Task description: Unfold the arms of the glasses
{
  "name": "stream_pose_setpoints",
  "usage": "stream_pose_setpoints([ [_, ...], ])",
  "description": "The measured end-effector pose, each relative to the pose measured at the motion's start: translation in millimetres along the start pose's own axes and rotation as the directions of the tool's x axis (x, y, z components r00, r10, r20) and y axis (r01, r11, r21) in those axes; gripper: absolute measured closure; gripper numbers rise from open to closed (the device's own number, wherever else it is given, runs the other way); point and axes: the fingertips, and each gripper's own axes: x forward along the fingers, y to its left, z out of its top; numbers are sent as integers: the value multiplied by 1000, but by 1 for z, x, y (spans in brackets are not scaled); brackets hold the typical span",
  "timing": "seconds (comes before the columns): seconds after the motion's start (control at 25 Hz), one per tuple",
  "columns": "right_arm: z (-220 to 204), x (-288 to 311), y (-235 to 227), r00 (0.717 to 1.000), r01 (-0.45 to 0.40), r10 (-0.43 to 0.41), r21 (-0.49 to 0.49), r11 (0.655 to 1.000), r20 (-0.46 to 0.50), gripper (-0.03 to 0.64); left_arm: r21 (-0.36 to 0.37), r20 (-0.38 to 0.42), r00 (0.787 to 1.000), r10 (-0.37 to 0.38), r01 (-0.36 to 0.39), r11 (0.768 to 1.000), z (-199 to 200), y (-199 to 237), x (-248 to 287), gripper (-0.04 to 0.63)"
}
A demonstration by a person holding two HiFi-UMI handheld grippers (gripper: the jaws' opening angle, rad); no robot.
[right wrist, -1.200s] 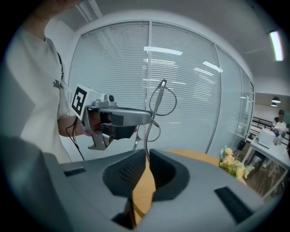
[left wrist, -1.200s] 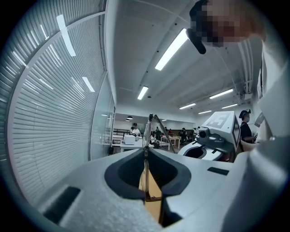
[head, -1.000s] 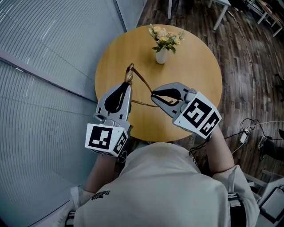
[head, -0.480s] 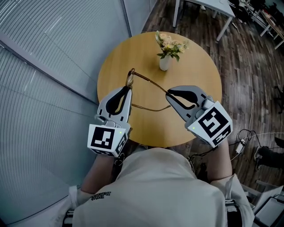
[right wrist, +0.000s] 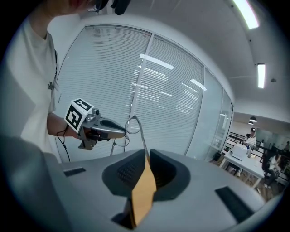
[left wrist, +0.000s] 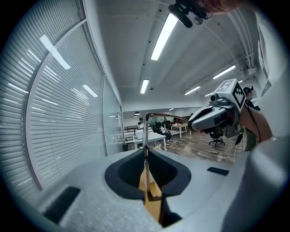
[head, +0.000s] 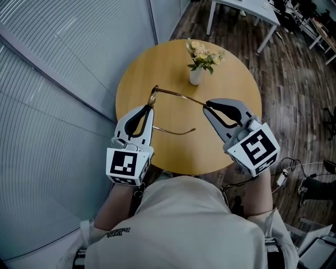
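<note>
Thin gold-rimmed glasses (head: 154,96) hang above the round wooden table (head: 231,79), held between both grippers. My left gripper (head: 149,107) is shut on the front frame; in the left gripper view the frame (left wrist: 145,136) stands upright between the jaws. One arm (head: 181,96) runs out straight to the right, and my right gripper (head: 206,104) is shut on its far end. That arm (right wrist: 141,138) rises from the jaws in the right gripper view toward the lens (right wrist: 132,125). The second arm (head: 176,131) sticks out free, lower down.
A small white vase with flowers (head: 197,74) stands on the far side of the table, just beyond the right gripper. A slatted glass wall (head: 63,63) runs along the left. White desks (head: 247,10) stand on dark wood flooring at the back right.
The right gripper has moved to the right, away from the left one, and the arm it holds has swung out wide from the frame. The left gripper has barely moved.
</note>
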Motion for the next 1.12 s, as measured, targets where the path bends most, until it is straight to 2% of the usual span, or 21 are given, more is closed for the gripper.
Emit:
stream_pose_setpoints([
  [0.24,-7,-3,7,1000,0,-1,58,998,5,571,-6,1,1000,15,-15,1000,3,0,-5,554],
  [0.4,-10,-6,8,1000,4,-4,88,996,0,571,31,23,999,37,-37,999,13,3,-6,554],
  [0.52,-2,-13,5,999,11,-14,93,996,31,571,36,44,998,52,-54,998,23,8,-4,554],
  [0.8,25,-33,-18,981,132,-150,142,981,125,571,40,96,992,79,-83,996,48,20,-7,554],
  [1.0,47,-55,-38,946,218,-253,184,959,201,572,36,173,982,77,-85,996,75,25,-13,554],
  [1.12,56,-67,-45,921,251,-302,218,943,245,572,60,218,973,73,-88,994,92,25,-20,554],
])
